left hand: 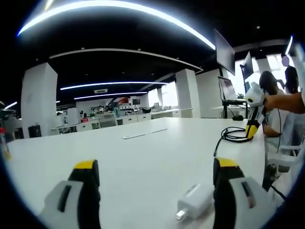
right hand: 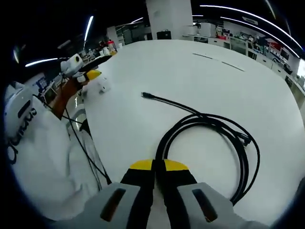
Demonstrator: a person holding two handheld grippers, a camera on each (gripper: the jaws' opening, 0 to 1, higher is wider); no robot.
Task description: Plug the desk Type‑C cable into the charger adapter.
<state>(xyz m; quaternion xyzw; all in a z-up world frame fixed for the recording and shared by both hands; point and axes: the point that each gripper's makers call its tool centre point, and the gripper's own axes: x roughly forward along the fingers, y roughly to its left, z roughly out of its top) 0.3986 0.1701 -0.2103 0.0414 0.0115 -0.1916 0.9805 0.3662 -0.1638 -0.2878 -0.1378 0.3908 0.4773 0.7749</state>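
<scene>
White tabletop point(left hand: 143, 162) is seen spreading wide under an open-plan office with curved ceiling lights. Nearest in the left gripper view, the left gripper point(left hand: 157, 174) is held with its jaws wide apart and nothing between them; the white adapter point(left hand: 195, 201) lies on the table just inside the right-hand jaw, its metal prongs turned toward the camera. Farther off, at the table's right edge, the right gripper point(left hand: 251, 130) is seen poised at the coiled black cable point(left hand: 233, 134). In the right gripper view, the right gripper's point(right hand: 159, 165) jaws are pressed nearly together at the near edge of the coil point(right hand: 209, 143); whether the cable is pinched cannot be told. Beyond the loops, the cable's plug end point(right hand: 146, 95) lies free on the table. Farther still, the left gripper point(right hand: 90, 76) is seen by the adapter point(right hand: 101, 86).
</scene>
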